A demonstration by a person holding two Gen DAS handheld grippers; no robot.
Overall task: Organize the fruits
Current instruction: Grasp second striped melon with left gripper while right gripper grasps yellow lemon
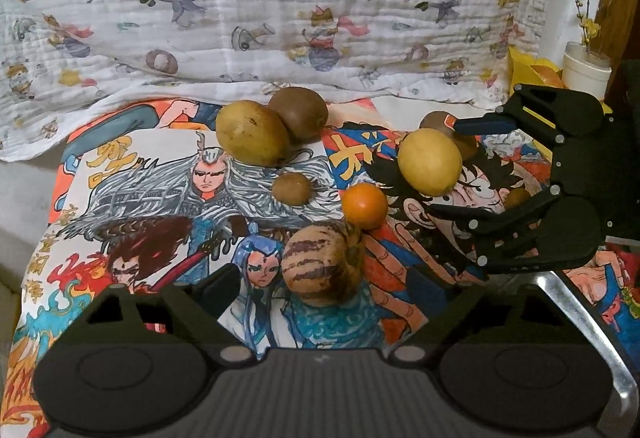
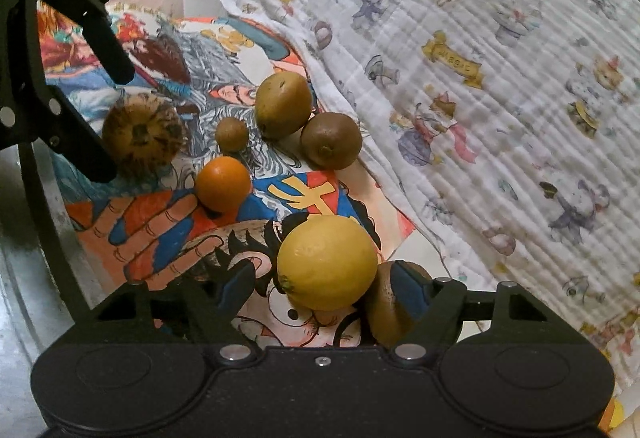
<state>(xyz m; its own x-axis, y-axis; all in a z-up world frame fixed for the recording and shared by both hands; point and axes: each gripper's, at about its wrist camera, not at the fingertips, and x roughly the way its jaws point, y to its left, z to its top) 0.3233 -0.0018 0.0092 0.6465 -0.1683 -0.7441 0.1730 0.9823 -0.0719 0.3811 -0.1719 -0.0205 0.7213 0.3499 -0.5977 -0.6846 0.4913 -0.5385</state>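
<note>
Around lemon (image 2: 326, 262), right gripper (image 2: 320, 288), low.

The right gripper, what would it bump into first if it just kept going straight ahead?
Most likely the lemon, which sits just ahead between the open jaws of the right gripper. Depth is hard to judge; a brown fruit lies beside its right finger.

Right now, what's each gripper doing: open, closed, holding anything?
Left gripper: open, fingers on either side of the striped fruit, not clamped.
Right gripper: open, straddling the lemon, nothing gripped.

Lemon (image 2: 326, 262) between orange (image 2: 223, 183) and blanket (image 2: 500, 78)
</note>
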